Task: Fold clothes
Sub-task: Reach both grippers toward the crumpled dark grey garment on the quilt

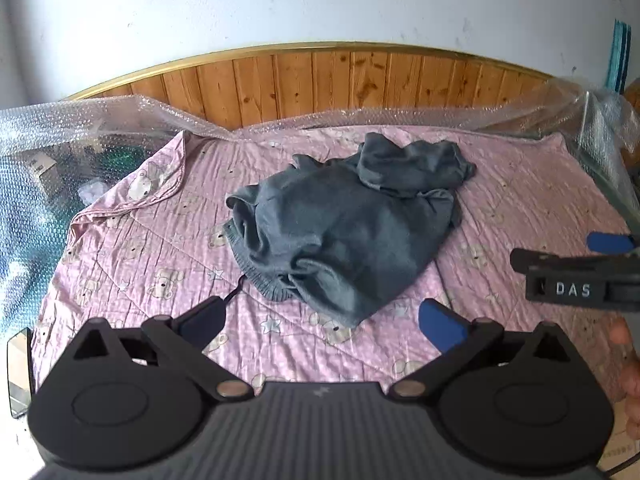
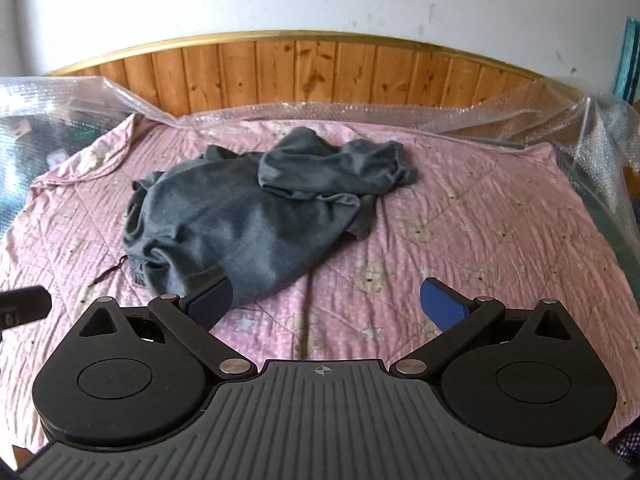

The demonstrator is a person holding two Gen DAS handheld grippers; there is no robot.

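A crumpled dark grey-blue knit garment (image 1: 340, 224) lies in a heap in the middle of a pink bear-print quilt (image 1: 140, 260); a thin dark drawstring trails from its near-left hem. In the right wrist view the same garment (image 2: 248, 216) sits left of centre. My left gripper (image 1: 324, 324) hovers open just short of the garment's near edge, nothing between its blue pads. My right gripper (image 2: 326, 304) is open too, its left pad close to the garment's near corner. The right gripper (image 1: 576, 272) also shows at the right edge of the left wrist view.
A wooden headboard (image 1: 320, 84) backs the bed against a white wall. Bubble wrap (image 1: 80, 128) covers the bed's far and side edges. The quilt's far-left corner (image 1: 160, 176) is folded over. A person's fingers (image 1: 624, 356) show at far right.
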